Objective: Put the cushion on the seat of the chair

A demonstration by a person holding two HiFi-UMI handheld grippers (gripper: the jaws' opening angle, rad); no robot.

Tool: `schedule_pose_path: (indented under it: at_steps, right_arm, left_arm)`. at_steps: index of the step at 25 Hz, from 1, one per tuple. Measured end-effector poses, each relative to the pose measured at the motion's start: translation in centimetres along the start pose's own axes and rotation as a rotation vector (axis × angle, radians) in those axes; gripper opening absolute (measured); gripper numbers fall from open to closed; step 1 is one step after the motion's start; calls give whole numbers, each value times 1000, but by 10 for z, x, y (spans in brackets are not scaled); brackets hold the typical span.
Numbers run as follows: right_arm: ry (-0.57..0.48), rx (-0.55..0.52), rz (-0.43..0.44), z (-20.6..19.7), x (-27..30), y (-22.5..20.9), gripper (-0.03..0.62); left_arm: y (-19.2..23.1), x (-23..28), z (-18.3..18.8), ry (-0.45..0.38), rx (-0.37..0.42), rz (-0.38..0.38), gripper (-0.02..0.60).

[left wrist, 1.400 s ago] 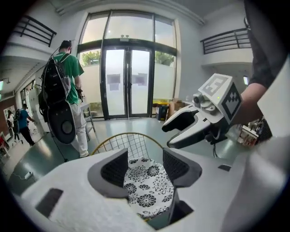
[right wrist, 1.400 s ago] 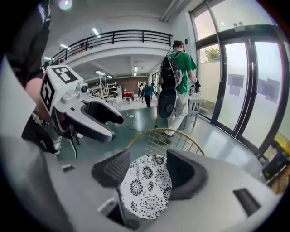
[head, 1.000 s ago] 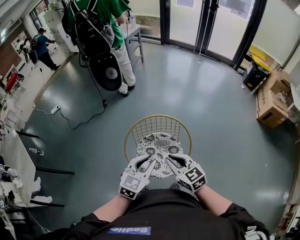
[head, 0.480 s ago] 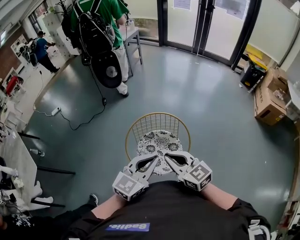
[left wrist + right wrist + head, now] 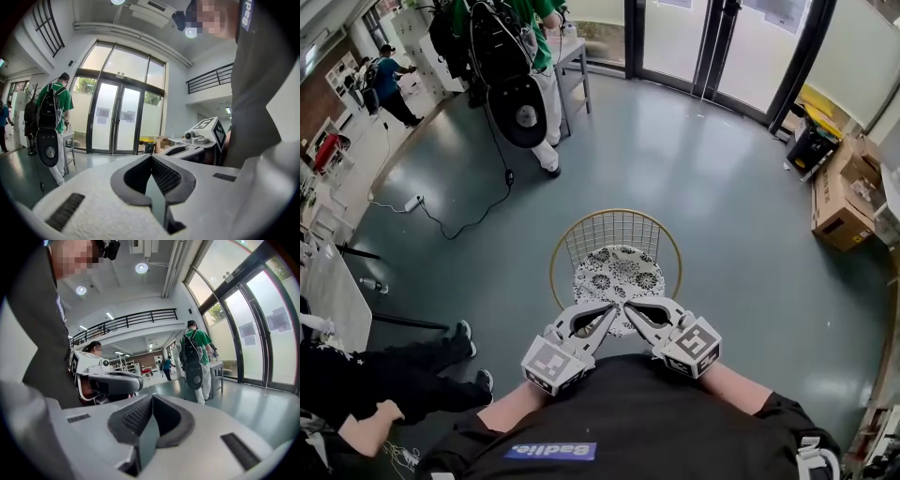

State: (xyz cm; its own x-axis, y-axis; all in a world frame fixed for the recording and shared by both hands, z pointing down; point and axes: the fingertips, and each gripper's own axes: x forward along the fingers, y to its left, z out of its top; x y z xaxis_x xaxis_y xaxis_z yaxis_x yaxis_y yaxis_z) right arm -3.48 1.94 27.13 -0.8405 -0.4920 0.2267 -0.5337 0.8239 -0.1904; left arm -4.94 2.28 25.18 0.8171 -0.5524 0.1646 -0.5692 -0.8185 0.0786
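Gold wire chair [image 5: 615, 231] on grey floor [image 5: 722, 197]; cardboard boxes [image 5: 842, 202] at right, glass doors [image 5: 712, 42] beyond, person in green [image 5: 539, 56] with backpack [image 5: 499, 42] upper left. Blue shirt label [image 5: 549, 451] reading roughly "Badlie". Round white cushion [image 5: 620, 274], black floral print, flat on the chair seat. Left hand-held gripper [image 5: 607, 315] and right hand-held gripper [image 5: 634, 309] closed, empty, tips over its near edge.

Wire-metal chair [image 5: 615, 240], cloth cushion [image 5: 620, 277] — glossy floor [image 5: 712, 187]
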Motion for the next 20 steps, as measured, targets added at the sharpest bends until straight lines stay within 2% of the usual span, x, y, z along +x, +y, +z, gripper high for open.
schedule_pose_path:
  at_steps: [20]
  right_arm:
    - [19,-2,3,-5,-3,-5,31]
  left_arm:
    - [-1,3,0,12,-6,35,17]
